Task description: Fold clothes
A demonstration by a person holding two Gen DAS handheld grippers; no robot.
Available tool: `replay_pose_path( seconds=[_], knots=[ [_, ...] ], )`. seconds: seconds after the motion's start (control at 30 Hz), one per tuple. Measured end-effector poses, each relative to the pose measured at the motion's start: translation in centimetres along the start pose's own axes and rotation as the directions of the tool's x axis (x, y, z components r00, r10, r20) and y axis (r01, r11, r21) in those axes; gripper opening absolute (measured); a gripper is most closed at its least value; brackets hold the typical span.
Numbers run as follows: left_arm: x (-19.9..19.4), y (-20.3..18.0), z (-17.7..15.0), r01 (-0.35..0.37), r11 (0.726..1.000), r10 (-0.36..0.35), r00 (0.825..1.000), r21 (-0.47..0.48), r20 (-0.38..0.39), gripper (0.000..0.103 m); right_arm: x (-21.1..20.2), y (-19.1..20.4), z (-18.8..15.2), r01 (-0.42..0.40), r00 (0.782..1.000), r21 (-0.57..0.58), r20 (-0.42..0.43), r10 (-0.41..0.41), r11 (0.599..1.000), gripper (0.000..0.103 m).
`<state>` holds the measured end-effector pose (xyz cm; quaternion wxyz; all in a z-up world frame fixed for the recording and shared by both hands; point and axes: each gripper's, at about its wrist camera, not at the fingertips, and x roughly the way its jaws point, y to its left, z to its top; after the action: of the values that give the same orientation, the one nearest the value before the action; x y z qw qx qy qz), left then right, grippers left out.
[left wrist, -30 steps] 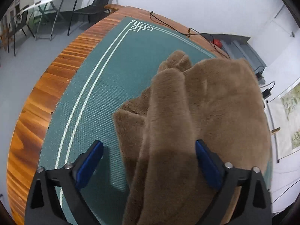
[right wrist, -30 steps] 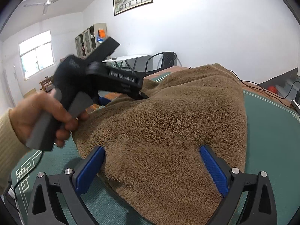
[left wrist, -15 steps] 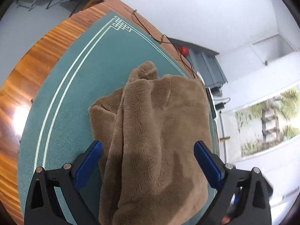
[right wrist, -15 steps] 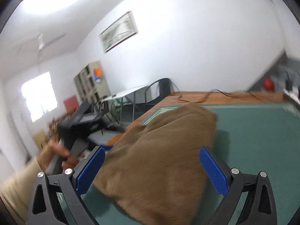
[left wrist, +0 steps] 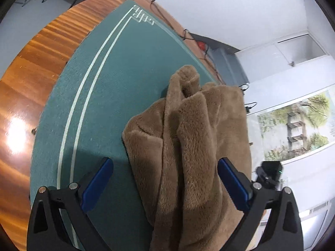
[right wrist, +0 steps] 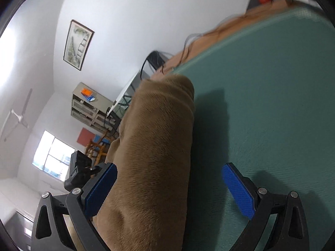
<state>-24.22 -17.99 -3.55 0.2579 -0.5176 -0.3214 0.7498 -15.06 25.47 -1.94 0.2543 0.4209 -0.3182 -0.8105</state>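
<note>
Lying bunched on the green mat (left wrist: 100,96), the brown fleece (left wrist: 194,138) is gathered into thick lengthwise rolls, not a flat, squared fold; judging by that, smoothing and folding remain. Left claw (left wrist: 165,183) stands wide, fleece between its fingers but unpinched. Right claw (right wrist: 169,190) is also wide, fleece against its left pad (right wrist: 100,188) only.

White walls, framed pic (right wrist: 77,45), window (right wrist: 52,156), ceiling fan (right wrist: 17,116)
</note>
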Motion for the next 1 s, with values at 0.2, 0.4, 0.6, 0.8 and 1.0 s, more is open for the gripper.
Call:
replay_pose_path(
  seconds=[0.2,0.4,0.6,0.8,1.0],
  knots=[
    [1.8,-0.6,0.6,0.082,0.996,-0.08,0.996,0.043,-0.049,0.103,3.3,-0.8,0.2,-0.03,0.996,0.038,-0.083,0.033,0.999,0.102],
    [3.0,-1.9,0.4,0.101,0.99,-0.088,0.989,0.102,-0.122,0.103,5.2,0.4,0.5,-0.051,0.988,0.005,-0.143,0.051,0.999,0.102],
    [3.4,-3.6,-0.6,0.022,0.984,0.001,0.991,0.175,-0.131,0.1,7.3,2.1,0.4,-0.043,0.98,-0.085,-0.196,0.026,0.995,0.102],
    [3.5,-2.9,-0.8,0.029,0.99,-0.01,0.991,0.138,-0.136,0.075,7.6,1.7,0.1,-0.066,0.982,-0.11,-0.183,0.045,0.992,0.073],
    [3.1,-4.9,-1.2,0.02,0.988,-0.004,0.994,0.153,-0.106,0.066,5.3,2.8,-0.2,-0.048,0.992,-0.187,-0.121,0.025,0.981,0.058]
  ],
)
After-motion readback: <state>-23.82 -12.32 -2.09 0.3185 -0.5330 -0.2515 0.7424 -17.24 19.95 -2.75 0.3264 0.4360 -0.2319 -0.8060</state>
